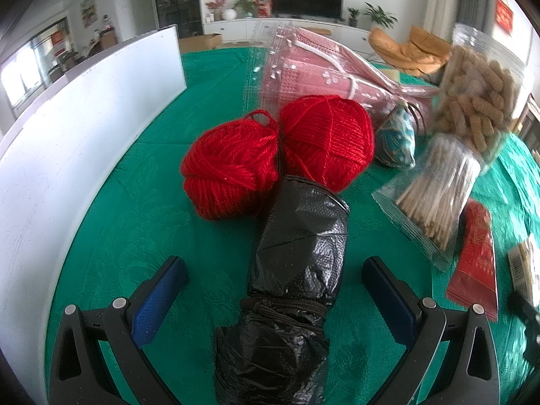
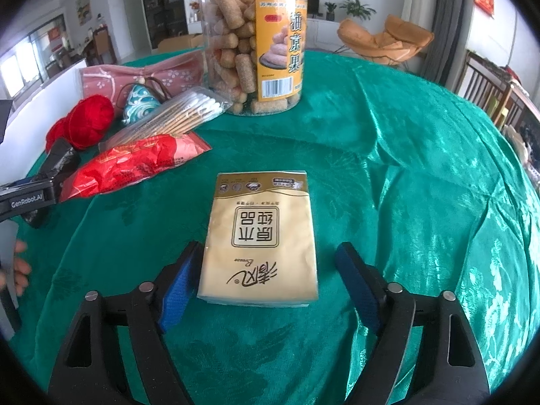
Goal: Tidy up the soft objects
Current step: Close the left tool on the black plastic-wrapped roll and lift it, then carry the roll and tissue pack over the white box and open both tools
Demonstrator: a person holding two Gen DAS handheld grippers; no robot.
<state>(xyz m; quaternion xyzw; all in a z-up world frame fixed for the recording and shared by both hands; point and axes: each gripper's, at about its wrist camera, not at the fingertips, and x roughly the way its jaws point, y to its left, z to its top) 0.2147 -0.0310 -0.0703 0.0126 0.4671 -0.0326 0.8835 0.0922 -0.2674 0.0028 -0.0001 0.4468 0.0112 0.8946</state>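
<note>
Lying between the spread, blue-padded jaws of the left claw [image 1: 273, 290] is a black plastic roll [image 1: 297, 270], bound with dark cord near its close end; neither pad touches it, so the claw is released. Just beyond the roll's far end sit two red yarn balls [image 1: 280, 155], touching each other. Farther off lies a pink packet [image 1: 324, 71]; ahead to the right are a small teal pouch [image 1: 396, 141], a bag of cotton swabs [image 1: 435, 195] and a red wrapper [image 1: 476, 256]. A white board [image 1: 67, 141] stands along the left.

The right claw [image 2: 270, 283] is likewise released, its jaws wide around a gold tissue pack [image 2: 260, 239]; the left pad is just beside the pack's edge, the right pad clear. A clear snack jar [image 2: 253, 40] stands straight ahead. Everything rests on a green patterned tablecloth [image 2: 405, 168], with a living room behind.
</note>
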